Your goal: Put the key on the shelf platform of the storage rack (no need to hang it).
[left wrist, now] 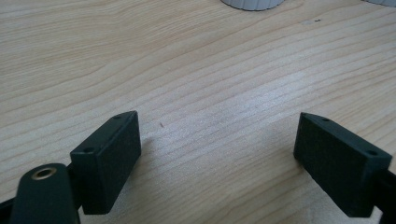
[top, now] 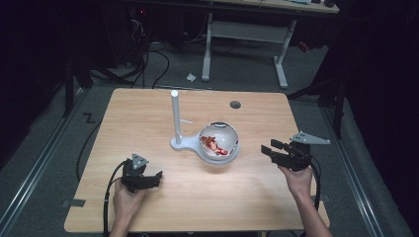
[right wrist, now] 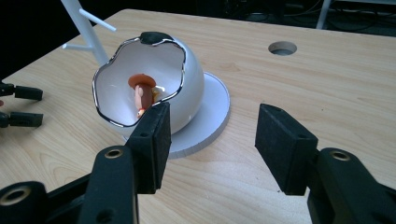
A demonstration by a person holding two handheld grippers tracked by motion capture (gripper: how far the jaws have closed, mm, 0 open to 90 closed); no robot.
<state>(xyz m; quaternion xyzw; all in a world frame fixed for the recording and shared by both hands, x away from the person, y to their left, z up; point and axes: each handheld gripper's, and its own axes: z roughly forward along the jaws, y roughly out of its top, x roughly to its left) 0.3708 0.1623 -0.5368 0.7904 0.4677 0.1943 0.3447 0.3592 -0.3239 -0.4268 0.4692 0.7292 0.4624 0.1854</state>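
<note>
A dark room with cables on the floor surrounds a pale wooden bench [top: 197, 197]. Near the bench's middle sits a white eggshell-shaped bowl [right wrist: 187, 79] with a jagged silver rim, on a round white base [right wrist: 212, 119]. Inside it lies a small red-and-orange figure [right wrist: 142, 93]. A white post [top: 175, 113] rises just beside the bowl. The right gripper [top: 272, 149] is near the bowl, jaws spread and empty. The left gripper [top: 157, 177] rests farther off on the bench, jaws released and holding nothing.

One eggshell-shaped bowl [top: 219, 141], one figurine [right wrist: 143, 94] inside, one white stand [top: 176, 118], two grippers [top: 142, 178] [top: 279, 152].
</note>
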